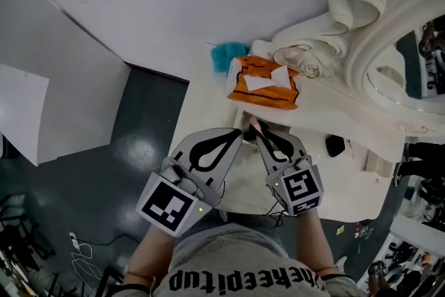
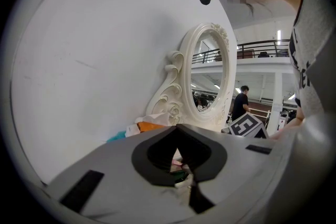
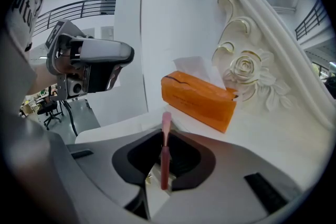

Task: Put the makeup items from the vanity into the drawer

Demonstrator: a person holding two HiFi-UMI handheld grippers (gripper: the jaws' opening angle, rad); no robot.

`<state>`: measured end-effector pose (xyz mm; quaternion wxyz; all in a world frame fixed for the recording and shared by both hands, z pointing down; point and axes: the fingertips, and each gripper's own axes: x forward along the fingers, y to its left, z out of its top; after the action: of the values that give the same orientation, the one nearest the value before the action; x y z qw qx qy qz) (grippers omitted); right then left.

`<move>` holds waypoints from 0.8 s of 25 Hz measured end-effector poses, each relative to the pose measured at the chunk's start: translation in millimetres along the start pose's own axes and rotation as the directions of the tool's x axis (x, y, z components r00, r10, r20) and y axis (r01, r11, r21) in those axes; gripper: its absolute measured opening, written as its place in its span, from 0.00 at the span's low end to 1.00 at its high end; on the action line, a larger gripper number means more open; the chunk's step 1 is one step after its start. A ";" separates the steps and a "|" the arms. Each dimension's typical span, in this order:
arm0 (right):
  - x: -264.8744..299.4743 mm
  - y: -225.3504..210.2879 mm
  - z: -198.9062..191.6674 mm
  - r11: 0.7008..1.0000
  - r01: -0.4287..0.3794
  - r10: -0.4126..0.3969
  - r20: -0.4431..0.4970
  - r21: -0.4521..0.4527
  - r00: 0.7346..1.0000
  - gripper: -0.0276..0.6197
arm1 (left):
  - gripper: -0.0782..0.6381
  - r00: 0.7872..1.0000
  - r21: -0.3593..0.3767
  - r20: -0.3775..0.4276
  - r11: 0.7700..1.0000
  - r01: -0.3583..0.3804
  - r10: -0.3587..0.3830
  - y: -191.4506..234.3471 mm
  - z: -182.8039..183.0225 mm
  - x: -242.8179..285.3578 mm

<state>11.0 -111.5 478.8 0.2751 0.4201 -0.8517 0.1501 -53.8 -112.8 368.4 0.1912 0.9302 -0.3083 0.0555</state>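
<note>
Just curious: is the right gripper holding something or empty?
Holding. The right gripper is shut on a thin pink stick poking past its tips.

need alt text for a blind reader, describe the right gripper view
The right gripper has its jaws shut on a slim pink makeup stick. Beyond it an orange tissue box lies on the white vanity, near the mirror frame's carved rose.

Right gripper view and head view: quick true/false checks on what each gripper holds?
1. The right gripper is shut on a slim pink stick. True.
2. The orange tissue box sits between the left gripper's jaws. False: it rests on the vanity top, and the left gripper is shut on nothing.
3. A teal item lies beyond the orange tissue box. True.
4. The pink stick lies flat on the vanity top. False: the jaws hold it.
</note>
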 end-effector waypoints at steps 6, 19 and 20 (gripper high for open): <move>-2.5 -1.7 -2.1 1.000 0.007 -0.007 -0.005 0.026 1.000 0.16 | 0.14 1.000 -0.001 0.004 1.000 -0.004 0.004 1.3 0.8 -1.8; -8.6 -5.6 -2.8 0.997 0.029 -0.030 0.015 0.079 0.999 0.18 | 0.14 1.000 0.004 0.009 1.000 0.001 -0.001 -3.2 1.1 -5.7; -9.7 -6.1 -1.6 0.996 0.034 -0.036 0.022 0.076 0.999 0.18 | 0.14 1.000 0.003 0.009 1.000 0.002 -0.002 -4.0 1.1 -6.0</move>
<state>21.3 -108.3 474.4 0.2515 0.4469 -0.8410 0.1726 -56.3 -106.9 364.8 0.1884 0.9311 -0.3081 0.0516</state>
